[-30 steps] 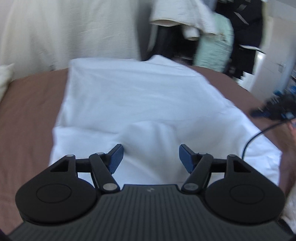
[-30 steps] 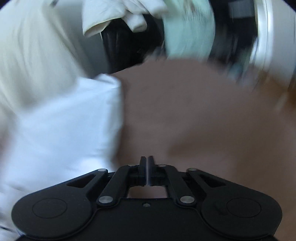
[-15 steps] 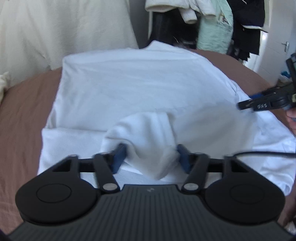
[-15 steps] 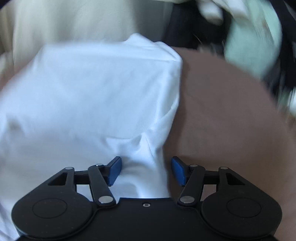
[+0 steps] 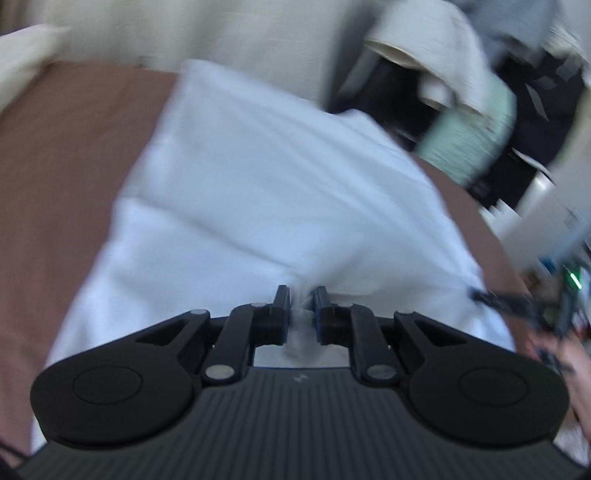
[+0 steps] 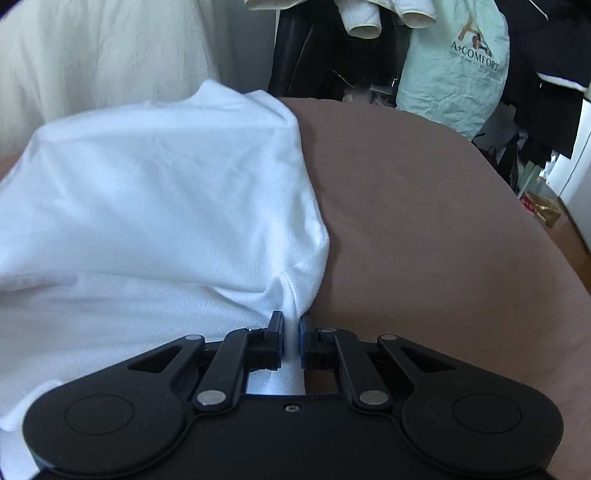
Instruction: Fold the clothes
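Pinching a bunched ridge of cloth, the left gripper (image 5: pixel 301 295) has its two fingers drawn close together on the near edge of the white shirt (image 5: pixel 266 192). This left wrist view is blurred. The shirt lies spread over the brown bed cover (image 5: pixel 62 177), reaching toward the pale curtain (image 5: pixel 207 33) at the far side. At the right edge part of the other gripper (image 5: pixel 517 302) shows near the shirt's right border, with a hand (image 5: pixel 569 365) below it. Hanging clothes (image 5: pixel 469 140) stand blurred in the upper right.

The right wrist view is sharp. The right gripper (image 6: pixel 291 325) has its fingers clamped on a raised fold at the near right corner of the white shirt (image 6: pixel 155 192), and the cloth runs down between them toward the body of the tool. The shirt fills the left half of the view and rests on the brown bed cover (image 6: pixel 424 206), which fills the right half. Behind the bed a mint green bag (image 6: pixel 454 66) with printed letters hangs among dark clothes (image 6: pixel 546 74), and a pale curtain (image 6: pixel 103 55) hangs at the left.
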